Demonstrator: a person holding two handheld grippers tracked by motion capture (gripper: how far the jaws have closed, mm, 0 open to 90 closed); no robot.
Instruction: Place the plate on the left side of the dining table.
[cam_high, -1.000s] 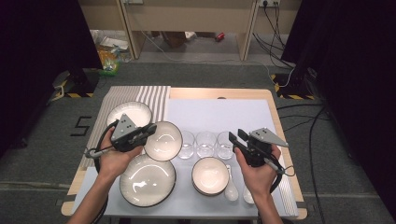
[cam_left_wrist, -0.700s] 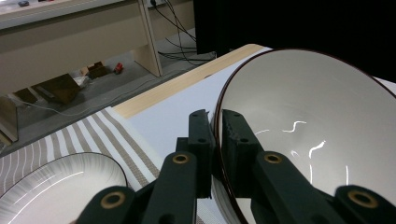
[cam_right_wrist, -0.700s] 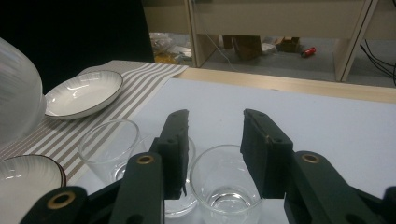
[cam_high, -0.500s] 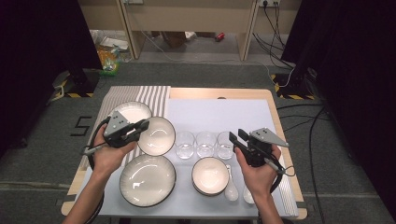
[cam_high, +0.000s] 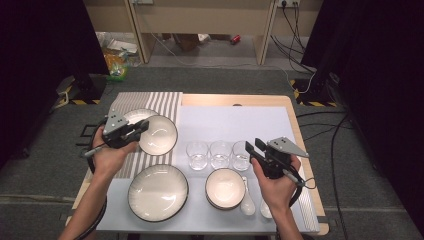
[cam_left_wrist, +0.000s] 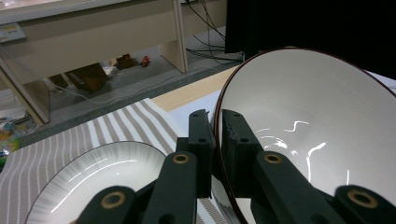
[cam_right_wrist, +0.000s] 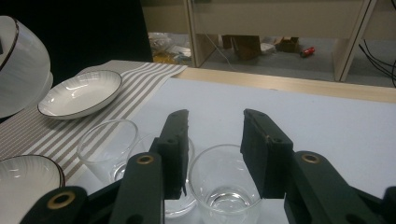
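Left hand-held gripper (cam_high: 141, 127) is clamped on the rim of a white bowl (cam_high: 159, 134), which sits tilted just beyond its jaws, above the striped mat (cam_high: 165, 102). Right hand-held gripper (cam_high: 253, 149) stands wide, holding nothing, three glasses (cam_high: 220, 154) directly ahead. Counted on the worktop (cam_high: 235, 100): two plates, two bowls, two spoons.

The round white ceramic bowl (cam_high: 159, 134) has a thin dark rim. The large white ribbed plate (cam_high: 158, 192) is edged dark too. A beige-and-white striped cloth mat (cam_high: 165, 102) lies on the pale lavender surface (cam_high: 240, 122), which has a light wood border. Three clear glass tumblers (cam_high: 219, 155) are colourless. Both grippers are black.
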